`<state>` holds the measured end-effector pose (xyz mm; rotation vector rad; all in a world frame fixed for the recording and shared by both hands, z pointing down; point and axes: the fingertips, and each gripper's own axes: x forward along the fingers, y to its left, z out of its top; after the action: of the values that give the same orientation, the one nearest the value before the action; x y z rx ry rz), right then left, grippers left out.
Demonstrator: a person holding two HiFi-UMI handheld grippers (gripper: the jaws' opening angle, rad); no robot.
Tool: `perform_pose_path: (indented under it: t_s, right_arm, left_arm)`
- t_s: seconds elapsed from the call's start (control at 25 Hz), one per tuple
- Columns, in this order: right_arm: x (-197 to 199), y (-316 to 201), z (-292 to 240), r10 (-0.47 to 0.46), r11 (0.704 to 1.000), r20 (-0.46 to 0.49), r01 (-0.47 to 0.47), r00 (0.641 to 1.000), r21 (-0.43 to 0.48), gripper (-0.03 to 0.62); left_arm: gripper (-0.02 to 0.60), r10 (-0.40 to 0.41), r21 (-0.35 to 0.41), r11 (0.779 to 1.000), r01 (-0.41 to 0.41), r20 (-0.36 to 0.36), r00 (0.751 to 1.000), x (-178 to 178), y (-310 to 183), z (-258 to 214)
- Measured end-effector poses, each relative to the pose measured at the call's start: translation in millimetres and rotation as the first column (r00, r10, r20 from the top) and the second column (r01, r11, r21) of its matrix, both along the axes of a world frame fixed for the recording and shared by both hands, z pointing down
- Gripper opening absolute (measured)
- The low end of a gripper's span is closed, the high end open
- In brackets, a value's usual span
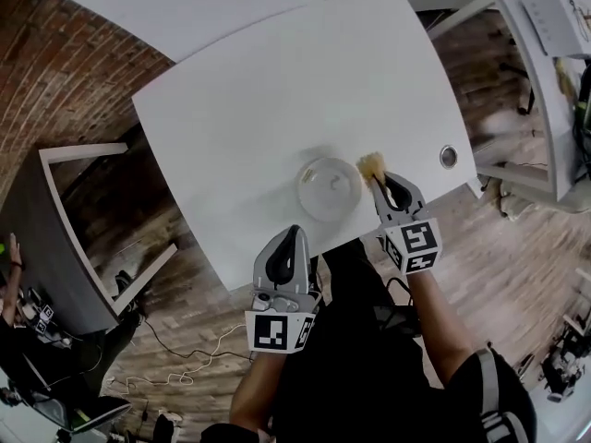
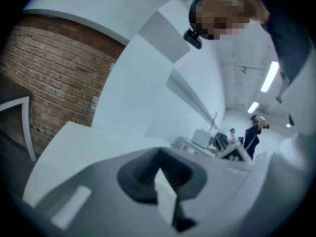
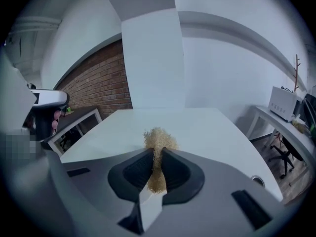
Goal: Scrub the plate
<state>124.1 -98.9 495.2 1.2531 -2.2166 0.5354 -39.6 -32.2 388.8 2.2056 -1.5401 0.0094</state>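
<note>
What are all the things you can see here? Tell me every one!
table: one, white, in the middle
plate: one, pale and see-through, on the table near its front edge
scrubber: one, tan and fuzzy, just right of the plate, pinched in the right gripper
round cap: one, silver, set in the table near its right edge
brick wall: one, red-brown, at the left
side table: one, white, far right
left gripper: one, grey, jaws together with nothing in them, by the table's front edge
right gripper: one, grey, shut on the scrubber
</note>
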Motion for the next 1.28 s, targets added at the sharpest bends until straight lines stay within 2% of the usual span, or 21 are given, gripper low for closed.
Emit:
perform_pose_path:
  t_s: [0.32, 0.64, 1.08, 1.28]
  right_arm:
    - [-8, -3, -64, 0.009, 0.997, 0.077, -0.014, 0.997, 0.075, 0.041]
    - [-19, 8, -114, 0.013, 0.993, 0.155, -0.031, 0.988, 0.113, 0.041]
    - [-20, 63, -150, -0.009, 0.988, 0.214, -0.024, 0.977, 0.151, 0.041]
    - [-26, 72, -154, -0.007, 0.987, 0.237, -0.031, 0.972, 0.157, 0.041]
  left_arm:
    - [0.003, 0.023, 0.062, 0.998, -0.024, 0.016, 1.0, 13, 0, -43]
    - [0.003, 0.05, 0.125, 0.991, -0.053, 0.03, 0.998, 17, -3, -77]
    - [0.003, 0.054, 0.162, 0.985, -0.065, 0.072, 0.996, 21, 17, -96]
    - [0.003, 0.072, 0.149, 0.985, -0.084, 0.086, 0.994, 22, 24, -90]
